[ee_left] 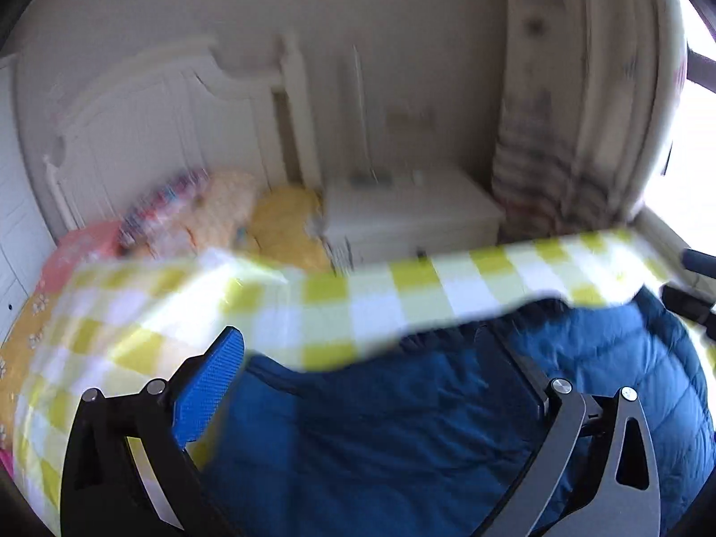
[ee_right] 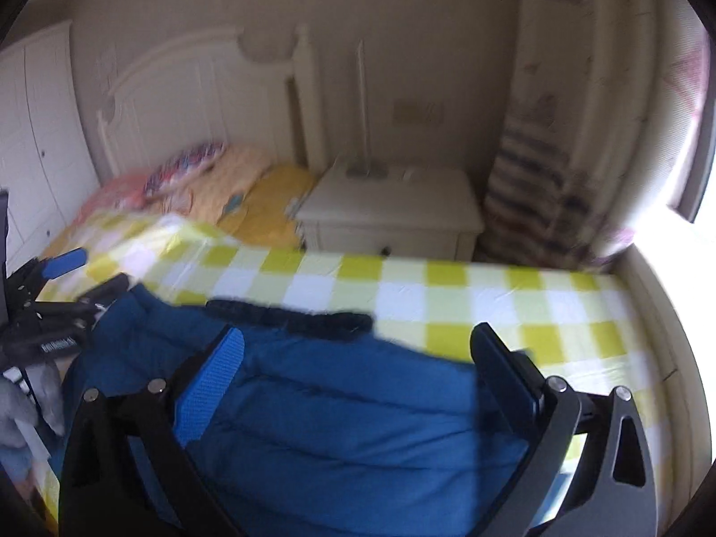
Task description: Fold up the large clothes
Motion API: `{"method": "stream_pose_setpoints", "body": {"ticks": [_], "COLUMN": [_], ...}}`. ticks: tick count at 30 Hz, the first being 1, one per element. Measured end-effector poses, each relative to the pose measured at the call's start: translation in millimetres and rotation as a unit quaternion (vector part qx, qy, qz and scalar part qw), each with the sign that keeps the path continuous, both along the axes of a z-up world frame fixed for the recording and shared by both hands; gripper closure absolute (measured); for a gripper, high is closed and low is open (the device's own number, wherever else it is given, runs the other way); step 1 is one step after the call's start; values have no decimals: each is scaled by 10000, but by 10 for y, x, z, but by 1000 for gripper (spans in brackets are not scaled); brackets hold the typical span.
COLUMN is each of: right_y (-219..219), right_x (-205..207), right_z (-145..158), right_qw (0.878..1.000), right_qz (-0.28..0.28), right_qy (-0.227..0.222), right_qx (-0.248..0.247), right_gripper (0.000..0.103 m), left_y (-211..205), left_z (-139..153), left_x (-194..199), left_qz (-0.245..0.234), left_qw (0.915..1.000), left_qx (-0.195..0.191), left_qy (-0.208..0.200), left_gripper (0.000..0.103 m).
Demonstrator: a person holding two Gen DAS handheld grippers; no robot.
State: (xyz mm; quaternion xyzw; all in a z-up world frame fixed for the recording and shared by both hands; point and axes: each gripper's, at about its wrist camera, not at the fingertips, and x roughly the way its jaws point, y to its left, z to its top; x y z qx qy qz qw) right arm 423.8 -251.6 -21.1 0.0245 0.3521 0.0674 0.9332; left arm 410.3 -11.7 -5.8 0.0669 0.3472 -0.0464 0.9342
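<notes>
A blue quilted down jacket (ee_left: 425,425) lies on the bed's yellow-and-white checked sheet (ee_left: 340,308). It also shows in the right wrist view (ee_right: 349,429), with a black fur trim (ee_right: 291,313) along its far edge. My left gripper (ee_left: 371,358) is open, its fingers spread above the jacket; it also appears at the left of the right wrist view (ee_right: 85,273). My right gripper (ee_right: 358,358) is open over the jacket, holding nothing; part of it shows at the right edge of the left wrist view (ee_left: 689,300).
A white headboard (ee_right: 197,103) stands at the far end of the bed with pillows (ee_right: 232,192) in front. A white nightstand (ee_right: 389,215) stands beside the bed. A curtain (ee_right: 559,134) and a bright window (ee_right: 671,179) are on the right; white wardrobe doors (ee_right: 36,134) are on the left.
</notes>
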Motion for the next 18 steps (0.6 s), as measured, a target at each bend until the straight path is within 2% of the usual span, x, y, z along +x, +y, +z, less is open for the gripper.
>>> {"method": "stream_pose_setpoints", "body": {"ticks": [1,4,5,6,8,18], "right_y": [148,470,550,562,513,495], "right_x": [110,217,259,349,374,381], "right_z": [-110,-414,-654,-859,-947,-1053], "right_qw": [9997,9964,9929,9910,9924,9940], "right_qz": [131,332,432,475,319,261], "right_qy": [218,377,614,946,994,893], "right_qx": [-51,-687,-917,-817,-658,-576], "right_gripper": [17,17,16,15,11,8], "left_y": [-59,-199,-244,-234,-118,-73], "left_z": [-105,-505,-666,-856,-927,-987], "left_x": [47,195,230,302,299,273], "left_qz": [-10,-125,-175,-212,-120,-141], "left_qw": [9998,9973,9960,9934,9941,9948], "left_qx": [4,262,364,198,-98,-311], "left_qy": [217,671,795,1107,1072,956], "left_gripper": [4,4,4,4,4,4]}}
